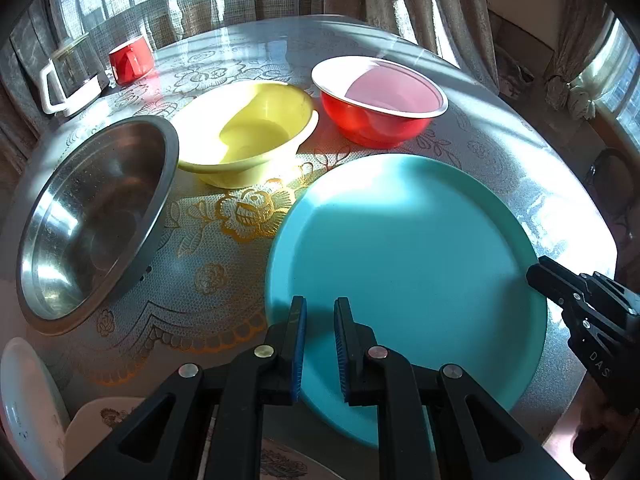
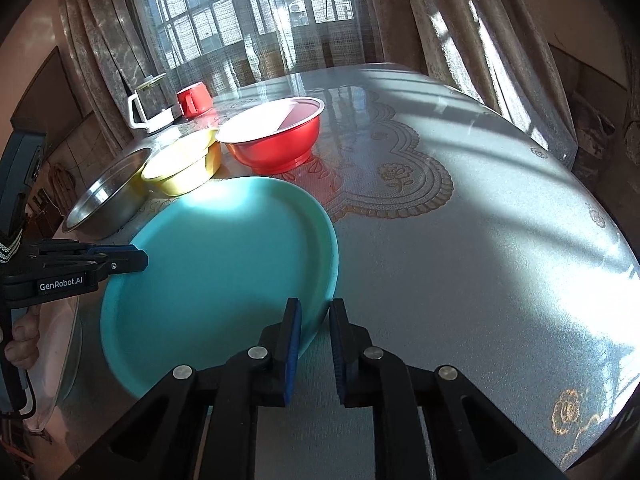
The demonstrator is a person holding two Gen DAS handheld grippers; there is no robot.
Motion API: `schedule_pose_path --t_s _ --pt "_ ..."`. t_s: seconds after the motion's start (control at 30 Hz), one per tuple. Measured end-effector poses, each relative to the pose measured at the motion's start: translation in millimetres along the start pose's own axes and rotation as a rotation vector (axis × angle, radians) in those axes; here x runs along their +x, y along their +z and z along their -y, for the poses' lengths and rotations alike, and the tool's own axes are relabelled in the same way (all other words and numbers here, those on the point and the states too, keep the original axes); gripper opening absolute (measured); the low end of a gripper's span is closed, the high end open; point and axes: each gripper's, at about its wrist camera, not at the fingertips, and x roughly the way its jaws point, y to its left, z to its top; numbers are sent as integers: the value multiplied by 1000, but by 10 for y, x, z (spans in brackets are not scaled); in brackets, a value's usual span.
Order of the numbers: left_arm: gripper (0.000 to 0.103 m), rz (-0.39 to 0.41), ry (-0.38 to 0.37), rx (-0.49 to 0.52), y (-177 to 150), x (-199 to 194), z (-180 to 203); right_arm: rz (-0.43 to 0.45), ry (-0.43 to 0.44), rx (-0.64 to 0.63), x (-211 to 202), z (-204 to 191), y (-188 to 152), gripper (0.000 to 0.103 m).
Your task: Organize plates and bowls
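Both tools, left tool (image 1: 320, 344) and right tool (image 2: 314, 344), seemingly clenched on blue plate (image 1: 404, 264) rim; next lift onto stack.

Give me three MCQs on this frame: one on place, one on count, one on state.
1. Which bowl sits between the steel bowl and the red bowl?
A. yellow
B. white
C. blue

2. How many bowls stand behind the teal plate?
A. one
B. three
C. five

3. What lies inside the red bowl?
A. a spoon
B. a cup
C. nothing visible

Answers:
1. A: in both views the yellow one sits in the middle of the row.
2. B: steel, yellow and red.
3. C: its inside shows bare in the left wrist view.
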Motion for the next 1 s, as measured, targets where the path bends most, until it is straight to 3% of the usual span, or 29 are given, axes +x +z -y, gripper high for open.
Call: schedule_pose_path --t_s 0.27,0.57,0.87,1.0 --pt "14 4 -32 32 71 34 288 11 -82 65 -10 275 87 10" --pt "14 9 -35 -47 84 21 389 8 -145 82 -6 396 140 11" --pt "14 55 -57 -98 -152 -172 371 -17 -194 59 -8 350 123 23" --pt "14 93 -28 -95 -254 -290 364 2 -229 16 -50 260 92 31"
